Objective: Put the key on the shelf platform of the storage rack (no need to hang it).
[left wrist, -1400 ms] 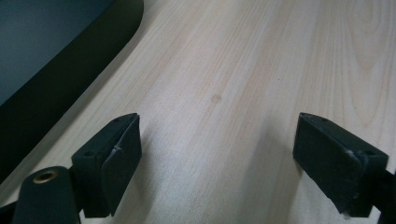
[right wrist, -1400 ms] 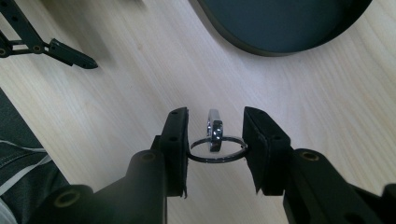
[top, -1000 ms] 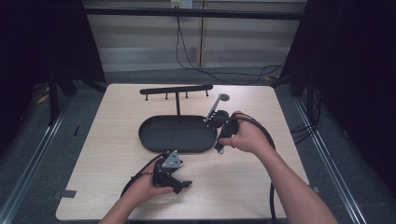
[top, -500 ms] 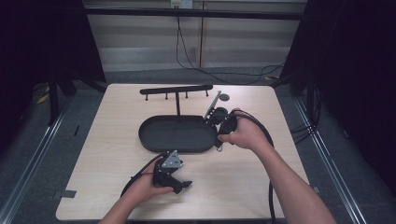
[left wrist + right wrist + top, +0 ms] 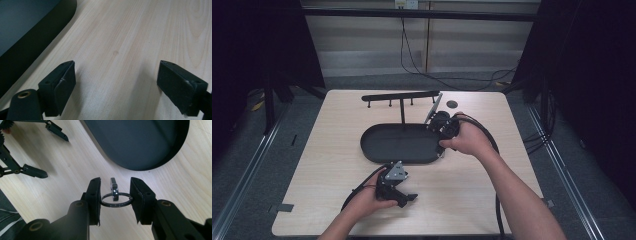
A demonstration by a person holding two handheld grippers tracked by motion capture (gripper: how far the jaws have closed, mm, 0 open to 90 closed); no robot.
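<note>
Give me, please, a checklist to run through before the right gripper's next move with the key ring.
1. Thin black metal key ring pinched between the right gripper's jaws: ok.
2. Small silver tag hangs on the ring: ok.
3. Black oval tray empty: ok.
4. Left gripper open, holding nothing: ok.
5. Black hook rack upright: ok.
6. Grip firm enough: cannot tell.

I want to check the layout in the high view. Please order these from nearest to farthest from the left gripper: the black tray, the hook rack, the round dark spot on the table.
From the left gripper:
1. Black tray, just beyond it, mid-table.
2. Hook rack, behind the tray, near the far edge.
3. Round dark spot, far right side.
</note>
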